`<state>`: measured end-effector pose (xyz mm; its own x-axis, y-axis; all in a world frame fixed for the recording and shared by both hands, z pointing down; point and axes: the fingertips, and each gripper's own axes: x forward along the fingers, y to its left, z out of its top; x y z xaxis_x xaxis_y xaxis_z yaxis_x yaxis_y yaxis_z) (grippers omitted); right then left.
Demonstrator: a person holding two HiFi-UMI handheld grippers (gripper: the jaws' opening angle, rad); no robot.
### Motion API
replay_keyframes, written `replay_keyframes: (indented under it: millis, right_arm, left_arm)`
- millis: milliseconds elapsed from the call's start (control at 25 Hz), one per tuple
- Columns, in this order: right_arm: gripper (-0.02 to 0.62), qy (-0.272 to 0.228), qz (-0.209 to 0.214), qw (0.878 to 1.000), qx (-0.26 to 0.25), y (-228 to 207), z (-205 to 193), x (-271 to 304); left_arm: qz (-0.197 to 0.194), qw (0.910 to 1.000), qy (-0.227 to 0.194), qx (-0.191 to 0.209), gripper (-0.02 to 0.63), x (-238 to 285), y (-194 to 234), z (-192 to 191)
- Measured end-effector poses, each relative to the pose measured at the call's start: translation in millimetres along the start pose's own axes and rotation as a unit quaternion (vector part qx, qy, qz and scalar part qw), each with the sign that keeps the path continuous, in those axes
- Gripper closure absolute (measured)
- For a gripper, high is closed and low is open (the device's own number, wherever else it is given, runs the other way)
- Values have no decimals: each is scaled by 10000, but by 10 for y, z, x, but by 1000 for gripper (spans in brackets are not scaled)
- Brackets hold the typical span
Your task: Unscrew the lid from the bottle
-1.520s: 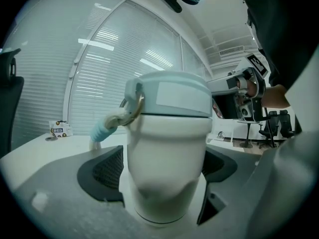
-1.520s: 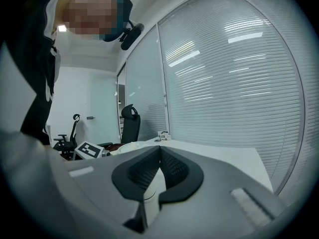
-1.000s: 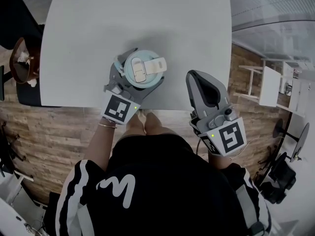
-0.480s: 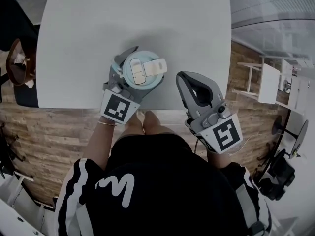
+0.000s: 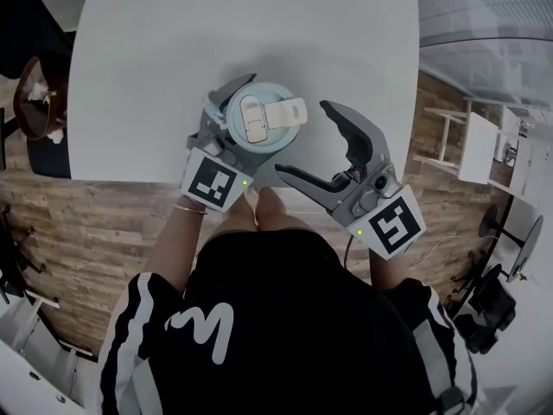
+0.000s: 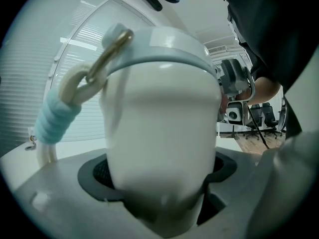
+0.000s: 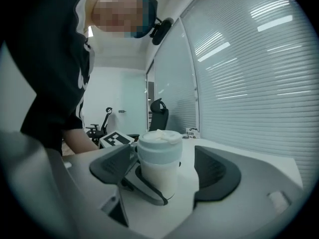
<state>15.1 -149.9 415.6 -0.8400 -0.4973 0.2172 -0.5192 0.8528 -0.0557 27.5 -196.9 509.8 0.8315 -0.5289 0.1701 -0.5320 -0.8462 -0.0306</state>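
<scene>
Shirt (image 5: 285, 318): black, with white sleeve stripes and one white mark on the chest (it looks like a W from above)
Left marker cube (image 5: 213, 182): black-and-white square code, no letters, just past the near table edge
Right marker cube (image 5: 395, 226): a similar square code, off the table over the wooden floor (image 5: 86, 232)
Left gripper (image 5: 220, 137): its jaws are clamped on the bottle's white body below the lid, one dark pad on each side in the left gripper view
Right gripper (image 5: 304, 141): its jaws are spread wide and have just been opening; the bottle stands at their mouth and neither pad touches it
Bottle (image 7: 159, 176): upright on the table, near its front edge, between the two grippers
Lid (image 5: 259, 115): pale blue and seated on the bottle, with a cream flip cap on top
Carry loop (image 6: 60, 118): hangs from the lid's rim and is wrapped in pale blue cord
Table (image 5: 130, 76): plain white top
Small box (image 7: 192, 132): far along the table; its print is too small to read
Office chairs (image 7: 159, 114): black, beyond the table beside the slatted blinds (image 7: 249, 59)
</scene>
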Motion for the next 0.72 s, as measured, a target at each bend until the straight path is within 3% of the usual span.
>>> replay_keyframes:
  millis: [240, 720]
  right_arm:
    - [163, -25, 263, 9995, -157, 79, -42, 234]
    - [161, -202, 424, 9987, -218, 65, -87, 596]
  left_arm:
    - [-25, 10000, 27, 19, 146, 2, -2, -1]
    - [-167, 9998, 51, -2, 153, 1, -12, -7]
